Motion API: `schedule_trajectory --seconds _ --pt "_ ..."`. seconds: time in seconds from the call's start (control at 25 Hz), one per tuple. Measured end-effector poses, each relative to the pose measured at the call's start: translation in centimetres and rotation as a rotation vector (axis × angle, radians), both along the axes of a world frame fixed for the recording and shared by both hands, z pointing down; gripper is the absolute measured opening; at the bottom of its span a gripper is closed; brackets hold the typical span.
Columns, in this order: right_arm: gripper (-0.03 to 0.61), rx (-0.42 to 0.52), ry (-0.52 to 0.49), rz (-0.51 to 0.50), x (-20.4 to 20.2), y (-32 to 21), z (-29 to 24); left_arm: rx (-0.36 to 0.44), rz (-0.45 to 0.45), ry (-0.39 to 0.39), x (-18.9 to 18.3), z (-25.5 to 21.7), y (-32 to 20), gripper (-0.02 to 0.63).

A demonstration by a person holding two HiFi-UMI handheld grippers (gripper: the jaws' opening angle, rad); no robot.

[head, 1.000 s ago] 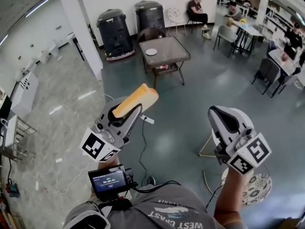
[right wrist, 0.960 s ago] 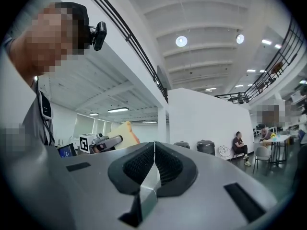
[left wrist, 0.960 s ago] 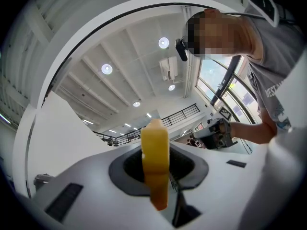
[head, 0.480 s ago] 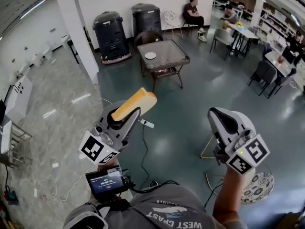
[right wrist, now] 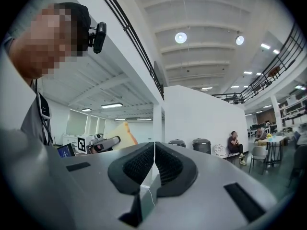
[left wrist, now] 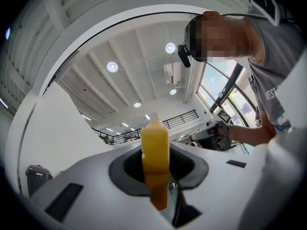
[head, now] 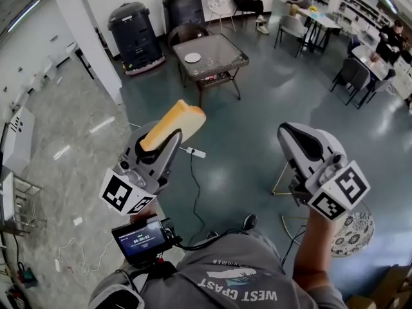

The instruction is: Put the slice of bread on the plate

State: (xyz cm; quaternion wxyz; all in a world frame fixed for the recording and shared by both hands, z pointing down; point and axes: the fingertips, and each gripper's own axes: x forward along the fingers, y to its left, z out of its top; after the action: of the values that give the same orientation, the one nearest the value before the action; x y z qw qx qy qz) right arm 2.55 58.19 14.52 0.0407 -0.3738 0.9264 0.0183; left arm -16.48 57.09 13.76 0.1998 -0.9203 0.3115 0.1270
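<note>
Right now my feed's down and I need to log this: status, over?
Left gripper shut on bread, held up. Right gripper shut, empty. Plate on table ahead. Power strip on floor between.

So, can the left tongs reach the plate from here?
Probably not yet: the left tongs, holding the bread slice, are far short of the plate on the table; only open floor lies between.

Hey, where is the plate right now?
The plate sits near the top of the head view, just left of centre, on the small table before two dark bins.
</note>
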Motion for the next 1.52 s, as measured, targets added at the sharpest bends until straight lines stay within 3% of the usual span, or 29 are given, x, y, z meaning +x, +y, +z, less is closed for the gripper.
schedule_trajectory --seconds 0.16,0.4,0.88,1.12,1.52 --pt "0.008 0.003 -0.014 -0.035 0.6 -1.1 1.0 -0.001 -0.023 -0.016 1.1 0.7 -0.6 0.091" --pt "0.008 0.013 -0.033 -0.091 6.2 -8.7 -0.3 -0.002 -0.070 -0.044 7.1 -0.8 -7.2 0.091" --pt "0.008 0.010 -0.057 -0.153 15.2 -15.2 0.4 -0.018 -0.133 -0.078 16.2 -0.1 -12.7 0.091" --pt "0.008 -0.005 -0.068 -0.147 15.9 -18.6 1.0 -0.036 -0.129 -0.093 16.8 0.3 -15.7 0.091" --pt "0.008 -0.015 -0.034 -0.085 12.2 -25.5 0.7 -0.047 -0.055 -0.064 13.6 0.6 -23.9 0.091"
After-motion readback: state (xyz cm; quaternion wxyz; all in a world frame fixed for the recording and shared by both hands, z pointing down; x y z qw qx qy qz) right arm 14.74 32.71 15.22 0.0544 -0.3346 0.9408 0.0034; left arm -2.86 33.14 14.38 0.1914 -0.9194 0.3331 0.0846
